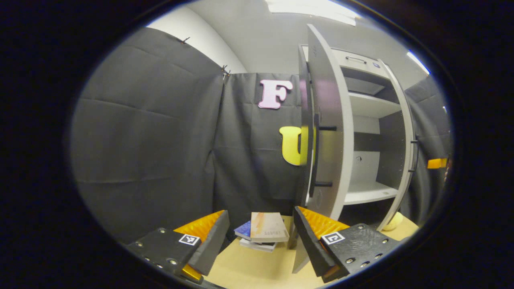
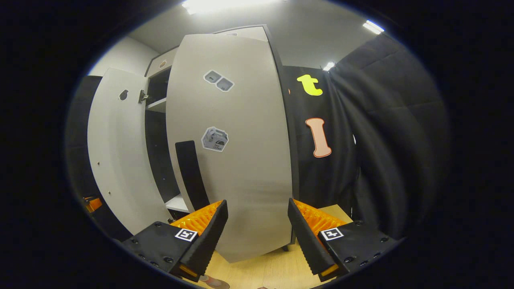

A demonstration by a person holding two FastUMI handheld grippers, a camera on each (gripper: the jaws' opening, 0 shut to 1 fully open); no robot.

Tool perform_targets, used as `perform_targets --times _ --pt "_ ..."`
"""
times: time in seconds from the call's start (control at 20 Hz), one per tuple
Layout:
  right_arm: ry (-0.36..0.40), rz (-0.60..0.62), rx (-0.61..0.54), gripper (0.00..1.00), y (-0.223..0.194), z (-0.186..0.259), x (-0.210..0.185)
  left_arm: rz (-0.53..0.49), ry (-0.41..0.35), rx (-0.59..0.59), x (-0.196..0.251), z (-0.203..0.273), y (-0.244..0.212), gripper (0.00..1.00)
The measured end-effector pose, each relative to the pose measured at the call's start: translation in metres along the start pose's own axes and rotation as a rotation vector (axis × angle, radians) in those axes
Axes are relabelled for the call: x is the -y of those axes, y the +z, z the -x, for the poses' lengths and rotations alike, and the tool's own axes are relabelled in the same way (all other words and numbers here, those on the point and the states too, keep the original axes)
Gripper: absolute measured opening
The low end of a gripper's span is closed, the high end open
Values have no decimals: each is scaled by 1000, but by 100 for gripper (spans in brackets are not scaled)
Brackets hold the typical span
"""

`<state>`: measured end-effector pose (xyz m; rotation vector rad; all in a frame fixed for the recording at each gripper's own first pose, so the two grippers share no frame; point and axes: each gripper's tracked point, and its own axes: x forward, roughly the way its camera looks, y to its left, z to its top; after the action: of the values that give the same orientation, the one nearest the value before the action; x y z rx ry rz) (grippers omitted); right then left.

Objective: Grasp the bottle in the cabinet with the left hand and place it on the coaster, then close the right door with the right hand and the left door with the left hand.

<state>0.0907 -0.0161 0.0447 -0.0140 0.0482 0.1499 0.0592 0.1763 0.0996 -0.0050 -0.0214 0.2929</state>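
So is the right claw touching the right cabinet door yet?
Cannot tell. In the right gripper view the open right claw frames the right door close ahead, but neither contact nor a gap shows plainly.

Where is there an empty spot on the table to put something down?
In the left gripper view, bare tabletop lies between the left gripper's fingers, in front of the stack of books. It gets crowded farther back, where the books sit beside the open cabinet door. The lower cabinet shelf also looks bare.
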Motion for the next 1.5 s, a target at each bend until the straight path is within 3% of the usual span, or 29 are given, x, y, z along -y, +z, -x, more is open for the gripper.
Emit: perform_targets --times 0.2,0.3,0.35,0.4,0.45,0.5,0.95,1.05,1.1,1.25,1.5 --pt "10 0 -39 92 -17 9 -5 5 -41 38 -14 -43 26 100" --pt "8 10 -54 95 -24 14 -6 17 -59 38 -24 -65 32 100" --pt "6 16 -57 95 -26 16 -6 29 -77 35 -24 -77 35 87" --pt "2 21 -59 96 -28 18 -6 37 -97 34 -25 -87 38 100" --pt "-5 23 -61 95 -31 20 -5 38 -114 35 -24 -94 41 100" --pt "-14 23 -65 96 -34 22 -4 36 -144 32 -19 -98 43 93" --pt "-62 -1 -153 96 -69 32 -7 28 -336 18 31 -119 49 94" --pt "-71 -14 -147 92 -68 31 -6 -2 -335 38 33 -121 52 92" --pt "-75 -19 -148 96 -69 30 -5 -7 -330 41 32 -121 53 85" --pt "-77 -25 -151 92 -71 24 0 10 -338 19 37 -121 48 85" --pt "-72 -42 -162 95 -76 17 15 -38 -366 1 71 -111 50 86"
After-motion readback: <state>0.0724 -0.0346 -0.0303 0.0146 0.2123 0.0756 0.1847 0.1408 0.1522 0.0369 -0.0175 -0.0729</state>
